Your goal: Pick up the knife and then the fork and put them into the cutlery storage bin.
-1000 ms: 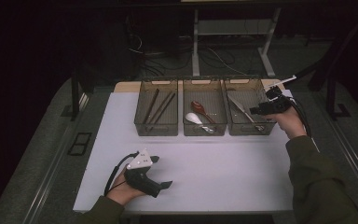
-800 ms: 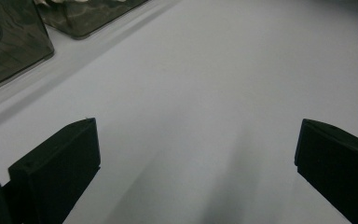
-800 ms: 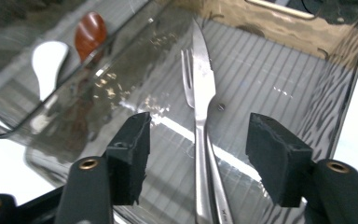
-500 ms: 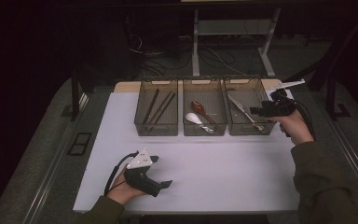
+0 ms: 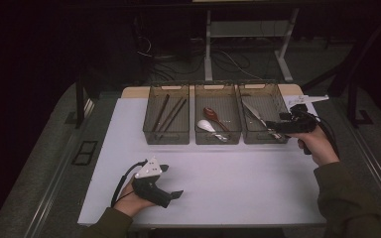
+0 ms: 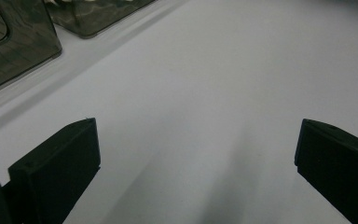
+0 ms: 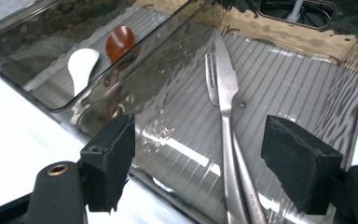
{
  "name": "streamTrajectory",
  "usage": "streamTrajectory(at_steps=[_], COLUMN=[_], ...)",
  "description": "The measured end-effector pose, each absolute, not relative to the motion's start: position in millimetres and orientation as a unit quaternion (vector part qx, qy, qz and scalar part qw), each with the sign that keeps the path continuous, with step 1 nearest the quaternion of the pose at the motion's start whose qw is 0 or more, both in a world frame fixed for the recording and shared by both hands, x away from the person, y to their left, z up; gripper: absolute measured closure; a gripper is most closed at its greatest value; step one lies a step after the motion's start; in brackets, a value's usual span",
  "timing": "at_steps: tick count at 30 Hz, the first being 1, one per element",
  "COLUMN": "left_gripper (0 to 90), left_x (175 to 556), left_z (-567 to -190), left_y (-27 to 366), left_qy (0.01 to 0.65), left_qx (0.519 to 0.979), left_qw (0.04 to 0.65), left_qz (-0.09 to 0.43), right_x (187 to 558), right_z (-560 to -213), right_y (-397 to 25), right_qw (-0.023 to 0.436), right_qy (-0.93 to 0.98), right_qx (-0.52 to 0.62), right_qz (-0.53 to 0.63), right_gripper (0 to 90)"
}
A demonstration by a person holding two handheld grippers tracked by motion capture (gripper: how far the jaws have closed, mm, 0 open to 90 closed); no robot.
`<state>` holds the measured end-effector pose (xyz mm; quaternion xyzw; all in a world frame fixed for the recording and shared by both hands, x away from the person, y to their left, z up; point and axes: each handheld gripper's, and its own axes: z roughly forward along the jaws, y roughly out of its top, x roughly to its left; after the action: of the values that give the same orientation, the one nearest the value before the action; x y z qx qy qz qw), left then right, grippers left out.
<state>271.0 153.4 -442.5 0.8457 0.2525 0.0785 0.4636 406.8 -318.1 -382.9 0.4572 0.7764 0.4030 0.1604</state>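
Right gripper (image 7: pixel 198 163) is held at the near rim of the right-hand bin (image 5: pixel 274 96), jaws spread wide, nothing between them. A fork (image 7: pixel 210 74) and a knife (image 7: pixel 224 81) are seen lying together on the bin's ribbed floor, handles crossed just ahead of the jaws, slightly right of centre. For a clean pick, the jaws are best lowered over the wall and closed on one handle only. Left gripper (image 6: pixel 198 177) is rested near the table's front edge, jaws apart, empty.

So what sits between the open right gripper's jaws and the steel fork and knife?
The smoked clear plastic bin's near wall, in the right gripper view; right gripper, fork, knife.
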Motion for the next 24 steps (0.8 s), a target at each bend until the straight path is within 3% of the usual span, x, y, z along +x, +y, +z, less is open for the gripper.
streamTrajectory(at_steps=[24], left_gripper=[0.0], left_x=[271], left_z=[-441], left_y=[157], left_qy=[0.259], left_qx=[0.836], left_qw=[0.478], left_qz=[0.078], right_x=[338], right_z=[-390], right_y=[-306], right_qw=[0.153], right_qy=[0.784], right_qx=[0.403], right_qz=[0.446], right_gripper=[22.1])
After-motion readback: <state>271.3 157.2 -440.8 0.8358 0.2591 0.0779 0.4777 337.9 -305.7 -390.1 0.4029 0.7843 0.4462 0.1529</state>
